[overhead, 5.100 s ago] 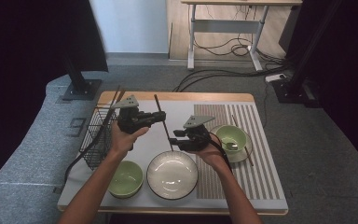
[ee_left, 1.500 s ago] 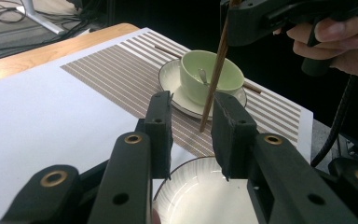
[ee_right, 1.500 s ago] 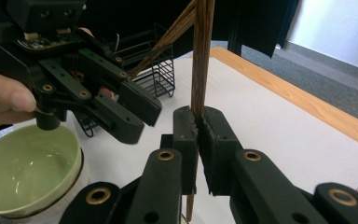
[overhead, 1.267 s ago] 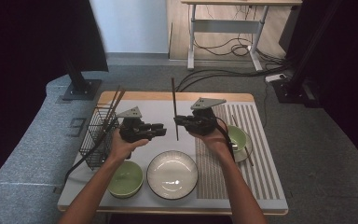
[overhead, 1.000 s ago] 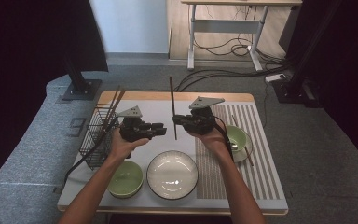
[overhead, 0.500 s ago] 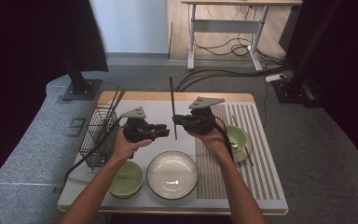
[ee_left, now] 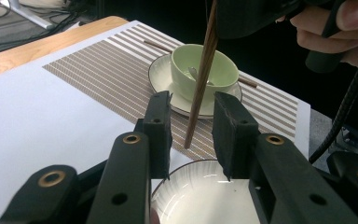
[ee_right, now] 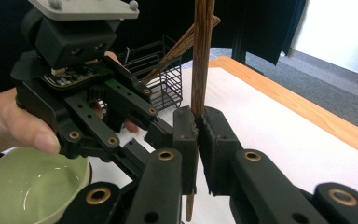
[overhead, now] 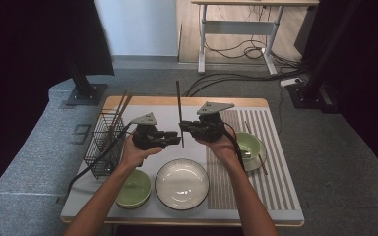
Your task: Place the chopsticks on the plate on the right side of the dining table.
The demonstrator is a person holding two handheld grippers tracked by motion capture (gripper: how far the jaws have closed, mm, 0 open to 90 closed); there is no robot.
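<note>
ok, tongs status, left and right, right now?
Left tongs: open, jaws either side of the chopstick, not touching it.
Right tongs: closed on the chopstick, holding it upright.

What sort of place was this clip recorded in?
Probably a lab or office room set up for recording, not a home kitchen. The table with its bowls stands on grey carpet between dark curtains. Behind it, loose cables lie on the floor under a height-adjustable desk.

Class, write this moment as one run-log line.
right gripper: shut on chopstick, upright | left gripper: open around its lower end | stage: handover
</note>
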